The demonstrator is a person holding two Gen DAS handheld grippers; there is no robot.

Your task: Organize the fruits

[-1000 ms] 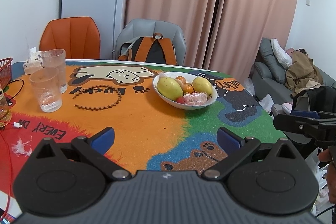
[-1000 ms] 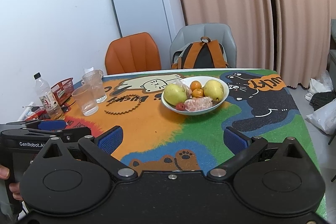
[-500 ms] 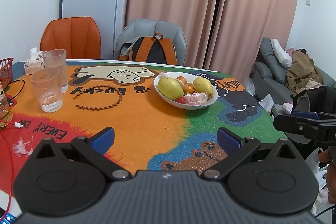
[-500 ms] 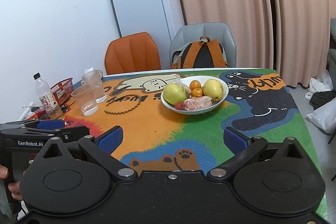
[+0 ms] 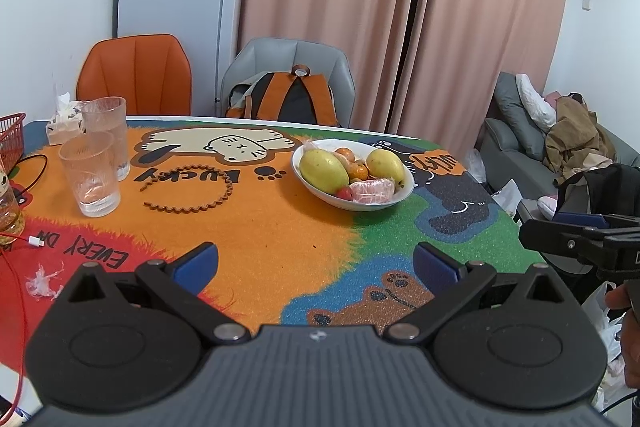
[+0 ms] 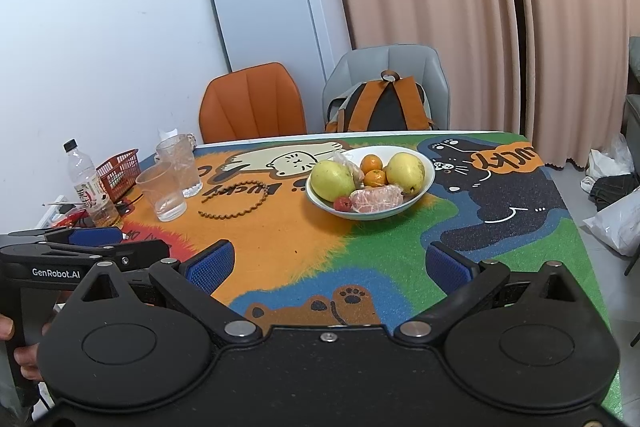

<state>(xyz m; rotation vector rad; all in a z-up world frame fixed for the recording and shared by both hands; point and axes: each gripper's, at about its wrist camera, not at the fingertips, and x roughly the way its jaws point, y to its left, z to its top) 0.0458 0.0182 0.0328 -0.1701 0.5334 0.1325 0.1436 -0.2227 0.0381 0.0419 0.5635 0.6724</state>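
A white bowl [image 5: 312, 183] [image 6: 428, 169] stands mid-table, well ahead of both grippers. It holds two yellow-green mangoes [image 5: 323, 171] [image 6: 331, 179], two small oranges [image 5: 356, 171] [image 6: 372, 163], a small red fruit [image 5: 345, 193] [image 6: 342, 203] and a plastic-wrapped peeled citrus [image 5: 372, 189] [image 6: 374, 198]. My left gripper [image 5: 316, 263] hovers open over the near table edge, nothing between its blue pads. My right gripper [image 6: 328, 263] is likewise open and empty, to the right of the left one. In each wrist view the other gripper shows at the side.
Two clear glasses [image 5: 91, 175] [image 6: 162, 191], a brown wavy ring [image 5: 188, 193] [image 6: 236, 203], a red basket [image 6: 118, 171], a bottle [image 6: 88, 187], a tissue pack [image 5: 60, 125] and red cables [image 5: 12, 267] occupy the left. Orange [image 5: 134, 75] and grey [image 5: 288, 67] chairs, one holding a backpack [image 5: 292, 103], stand behind.
Almost nothing: both views have shifted very slightly, and the grippers stay open and empty at the near edge of the table.
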